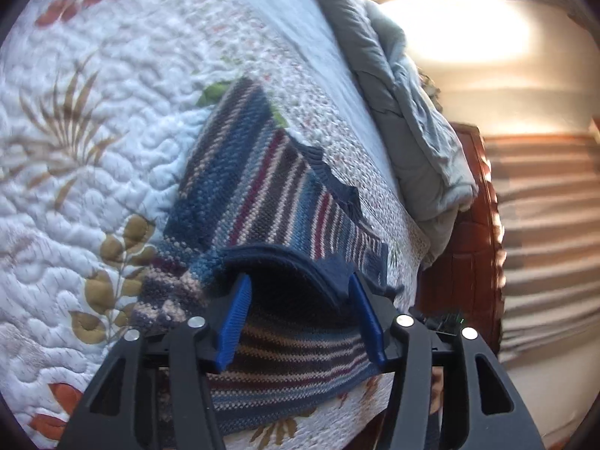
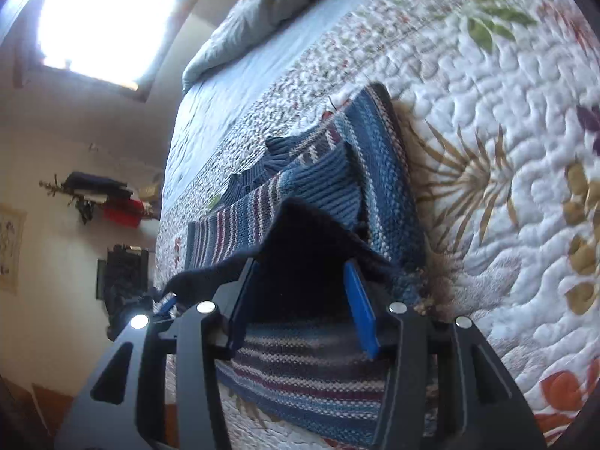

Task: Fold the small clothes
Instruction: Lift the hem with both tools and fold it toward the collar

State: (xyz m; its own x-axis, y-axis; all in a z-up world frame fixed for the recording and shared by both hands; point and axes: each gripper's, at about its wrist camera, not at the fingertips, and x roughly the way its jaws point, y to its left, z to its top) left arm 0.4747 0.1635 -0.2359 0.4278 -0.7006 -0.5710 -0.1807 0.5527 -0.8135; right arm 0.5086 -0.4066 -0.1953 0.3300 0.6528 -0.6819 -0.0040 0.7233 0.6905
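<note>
A striped knitted sweater in blue, maroon and cream lies folded over on the floral quilt. Its navy ribbed hem drapes across the tips of my left gripper, whose blue pads stand apart without pressing on the knit. From the right wrist view the same sweater shows one layer doubled over another. A dark fold of it hangs over the tips of my right gripper, which is also open, with striped knit lying beneath and between its fingers.
A crumpled grey duvet is bunched at the far side of the bed. The wooden bed frame and a striped floor lie beyond the quilt's edge. A bright window and a wall shelf with clothes are at the left.
</note>
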